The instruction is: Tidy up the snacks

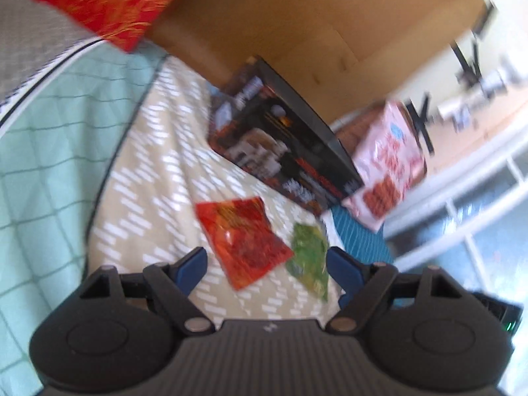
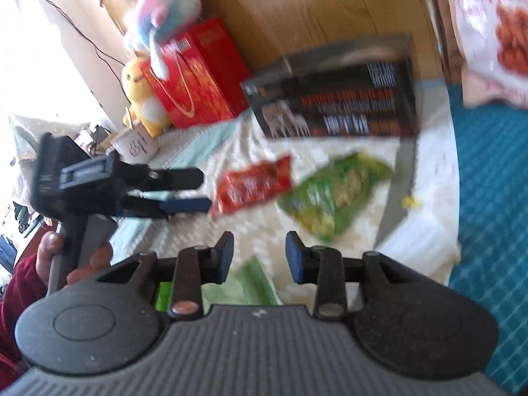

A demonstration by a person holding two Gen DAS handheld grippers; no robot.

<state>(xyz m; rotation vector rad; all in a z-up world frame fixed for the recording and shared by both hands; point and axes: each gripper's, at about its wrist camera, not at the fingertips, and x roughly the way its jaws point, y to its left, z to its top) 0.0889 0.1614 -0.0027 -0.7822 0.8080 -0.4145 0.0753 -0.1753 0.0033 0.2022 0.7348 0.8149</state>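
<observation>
Packets beside black box (image 1: pixel 280 145): red packet (image 1: pixel 242 242) looks light, crinkly; pinch an edge. Left gripper (image 1: pixel 265 264) wide, right gripper (image 2: pixel 259 254) narrower, both empty.

You cannot read any text in either view; motion blur smears all the printing. The black box (image 2: pixel 333 99) carries bands of white and orange lettering, but no word comes clear, and the same box in your left wrist view (image 1: pixel 280 145) is just as blurred. The pink-and-white bag (image 2: pixel 488 29) shows large red characters along its top, too smeared to make out. The red packet (image 2: pixel 254 183) and the green packet (image 2: pixel 333 194) bear print you cannot decipher. The red gift bag (image 2: pixel 201 72) has a white label strip, unreadable.
</observation>
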